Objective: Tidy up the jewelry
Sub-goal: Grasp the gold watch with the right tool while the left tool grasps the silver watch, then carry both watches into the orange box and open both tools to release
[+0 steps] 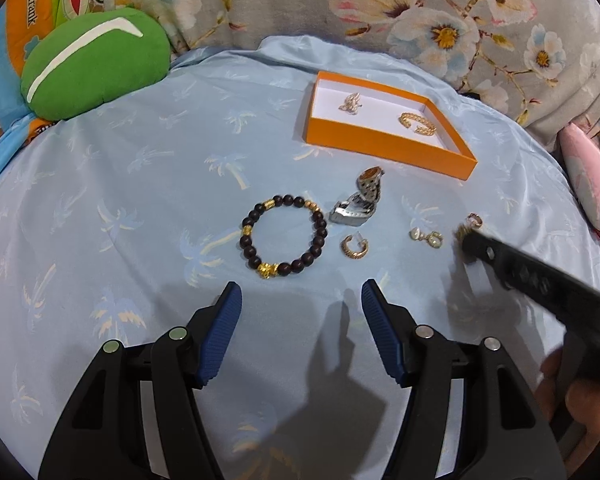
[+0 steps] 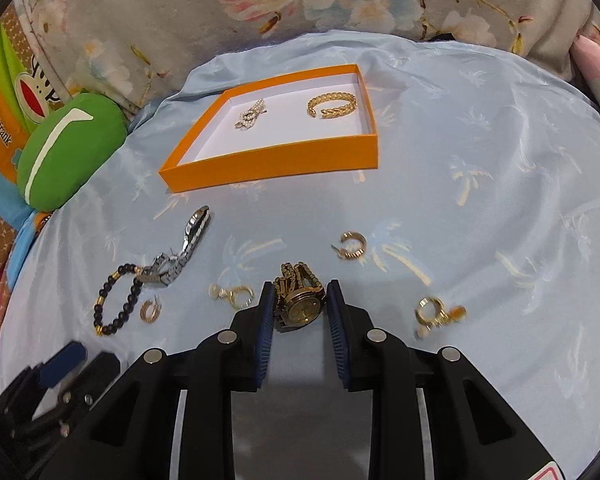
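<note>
My right gripper (image 2: 301, 288) is shut on a gold watch (image 2: 300, 306), which fills the gap between the blue pads just above the blue cloth. In the left wrist view its black finger (image 1: 500, 258) reaches in from the right, with the gold band at its tip. My left gripper (image 1: 302, 296) is open over bare cloth, short of a dark beaded bracelet (image 1: 284, 236). An orange box (image 2: 276, 160) holds a pearl brooch (image 2: 251, 114) and a gold cuff (image 2: 332, 106). A silver watch (image 1: 360, 200), gold hoops (image 2: 351, 246) and pearl earrings (image 1: 426, 237) lie loose.
A green cushion (image 1: 96, 60) rests at the far left edge of the palm-print cloth (image 1: 140, 200). A flowered grey fabric (image 1: 420, 8) rises behind the box. Another gold earring (image 2: 436, 314) lies just right of my right gripper. A hand (image 1: 572, 392) shows at the lower right.
</note>
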The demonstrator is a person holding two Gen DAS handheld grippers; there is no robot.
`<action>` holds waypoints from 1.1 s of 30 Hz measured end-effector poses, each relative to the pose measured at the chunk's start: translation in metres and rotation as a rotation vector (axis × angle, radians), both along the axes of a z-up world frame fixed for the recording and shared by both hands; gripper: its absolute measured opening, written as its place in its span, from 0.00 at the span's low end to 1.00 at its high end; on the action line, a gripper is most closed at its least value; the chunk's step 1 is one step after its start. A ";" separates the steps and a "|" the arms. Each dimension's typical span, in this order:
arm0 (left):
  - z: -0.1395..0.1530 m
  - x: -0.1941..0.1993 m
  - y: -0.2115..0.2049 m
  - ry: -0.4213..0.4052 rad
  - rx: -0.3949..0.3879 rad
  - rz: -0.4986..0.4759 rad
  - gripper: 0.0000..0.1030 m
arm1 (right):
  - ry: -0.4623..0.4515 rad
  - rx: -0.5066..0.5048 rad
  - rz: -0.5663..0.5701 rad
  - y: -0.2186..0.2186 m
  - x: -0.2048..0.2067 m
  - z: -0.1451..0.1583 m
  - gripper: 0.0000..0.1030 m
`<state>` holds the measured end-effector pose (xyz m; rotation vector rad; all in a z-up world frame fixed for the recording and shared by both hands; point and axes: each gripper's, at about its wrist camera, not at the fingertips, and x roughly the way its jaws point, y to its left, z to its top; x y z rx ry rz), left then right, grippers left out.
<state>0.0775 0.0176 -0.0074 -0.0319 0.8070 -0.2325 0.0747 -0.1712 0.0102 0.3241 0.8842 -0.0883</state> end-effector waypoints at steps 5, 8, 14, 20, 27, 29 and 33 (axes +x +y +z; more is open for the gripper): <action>0.018 0.018 -0.024 -0.031 0.001 -0.069 0.58 | 0.003 0.009 0.004 -0.012 -0.045 0.000 0.24; 0.020 0.044 -0.043 -0.011 -0.014 -0.086 0.58 | 0.003 0.015 -0.007 -0.018 -0.058 0.000 0.24; 0.001 0.086 -0.075 0.060 0.017 -0.072 0.56 | 0.002 0.016 -0.001 -0.021 -0.058 -0.001 0.24; -0.005 0.097 -0.085 0.059 0.054 -0.068 0.36 | 0.000 0.026 0.009 -0.020 -0.055 -0.002 0.25; -0.003 0.098 -0.083 0.054 0.033 -0.078 0.08 | -0.002 0.026 0.012 -0.018 -0.054 -0.002 0.25; 0.000 0.095 -0.081 0.053 0.017 -0.082 0.08 | -0.007 0.028 0.012 -0.018 -0.055 -0.001 0.25; 0.016 0.084 -0.072 0.019 -0.003 -0.091 0.08 | -0.017 0.041 0.005 -0.021 -0.056 0.001 0.24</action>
